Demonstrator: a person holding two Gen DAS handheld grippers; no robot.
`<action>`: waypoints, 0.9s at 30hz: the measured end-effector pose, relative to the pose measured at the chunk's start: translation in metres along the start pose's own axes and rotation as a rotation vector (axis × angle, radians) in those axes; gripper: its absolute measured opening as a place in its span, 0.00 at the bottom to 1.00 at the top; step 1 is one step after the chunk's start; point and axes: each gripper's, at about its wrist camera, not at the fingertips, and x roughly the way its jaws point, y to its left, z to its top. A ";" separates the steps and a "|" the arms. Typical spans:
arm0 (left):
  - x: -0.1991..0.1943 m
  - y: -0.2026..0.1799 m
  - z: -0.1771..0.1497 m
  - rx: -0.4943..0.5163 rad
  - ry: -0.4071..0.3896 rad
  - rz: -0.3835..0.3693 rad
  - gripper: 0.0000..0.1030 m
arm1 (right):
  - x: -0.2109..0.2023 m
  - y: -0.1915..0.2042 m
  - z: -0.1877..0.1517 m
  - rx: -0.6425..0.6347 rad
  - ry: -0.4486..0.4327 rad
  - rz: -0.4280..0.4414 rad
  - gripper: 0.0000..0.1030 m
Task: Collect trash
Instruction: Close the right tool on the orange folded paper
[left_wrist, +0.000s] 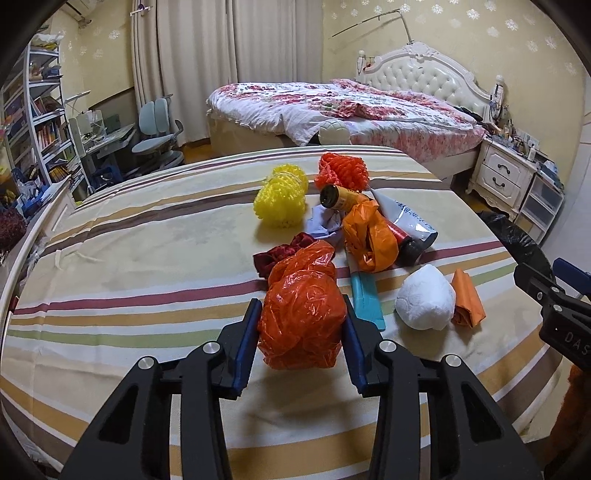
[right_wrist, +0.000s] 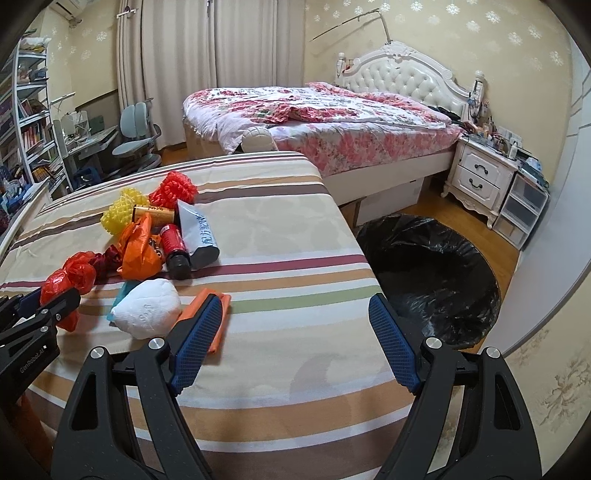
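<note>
The left gripper pinches a crumpled red bag between its 2 fingers, over the striped table. The bin lies on the floor past the table's right edge, nearer the right gripper, which is spread and holding nothing.

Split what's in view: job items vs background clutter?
Job:
- red bag, clamped in left gripper
- orange bag
- white wad
- yellow mesh
- red mesh
- tube
- bottle
- bin
- right gripper, open and holding nothing

Background:
- bed
- nightstand
- chair
- bookshelf
</note>
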 end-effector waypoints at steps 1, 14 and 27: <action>-0.001 0.003 0.000 -0.004 -0.004 0.008 0.41 | 0.000 0.003 0.000 -0.007 -0.001 0.003 0.77; 0.000 0.043 -0.008 -0.042 -0.011 0.108 0.41 | 0.026 0.038 -0.005 -0.056 0.096 0.076 0.69; 0.007 0.050 -0.012 -0.058 0.007 0.102 0.41 | 0.037 0.054 -0.010 -0.066 0.157 0.159 0.52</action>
